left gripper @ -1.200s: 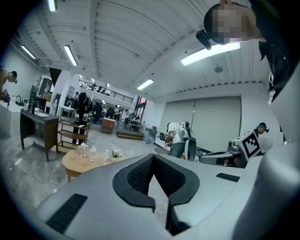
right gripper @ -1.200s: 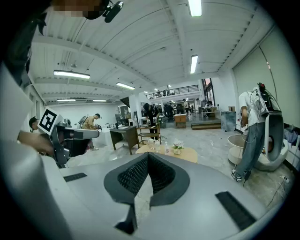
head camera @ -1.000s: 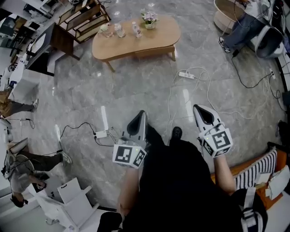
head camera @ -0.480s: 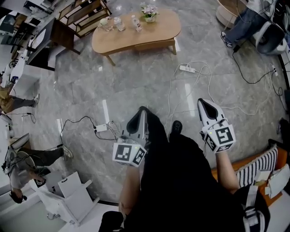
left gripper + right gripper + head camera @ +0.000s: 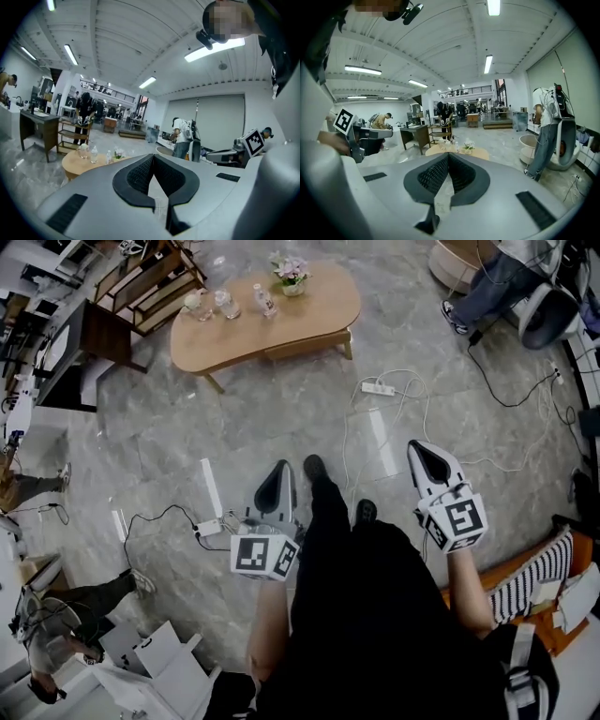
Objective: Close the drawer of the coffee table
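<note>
The oval wooden coffee table (image 5: 309,310) stands on the grey marble floor (image 5: 262,418), and everything else is placed from it. Under its top, on the side facing the person, a wooden box-like part (image 5: 302,343) shows that may be the drawer; from here I cannot tell whether it is pulled out or pushed in. On the table's far edge sit a small pot of flowers (image 5: 291,273) and, beside it toward the table's left end, a few clear bottles (image 5: 225,304). Both claws are well short of the table, with open floor between. The left gripper (image 5: 280,470) is held out toward the table's near side, its jaws pressed together with nothing between them, as the left gripper view (image 5: 152,157) shows. The right gripper (image 5: 419,448) is off the table's right end and equally far back, its jaws likewise closed on nothing in the right gripper view (image 5: 447,154). A white power strip (image 5: 378,388) with looping cables lies on the floor between the table and the right gripper. The person's dark shoe (image 5: 315,468) steps toward the table between the two grippers. A wooden shelf rack (image 5: 155,282) stands just beyond the table's left end, and another person (image 5: 487,287) stands well off its right end.
</note>
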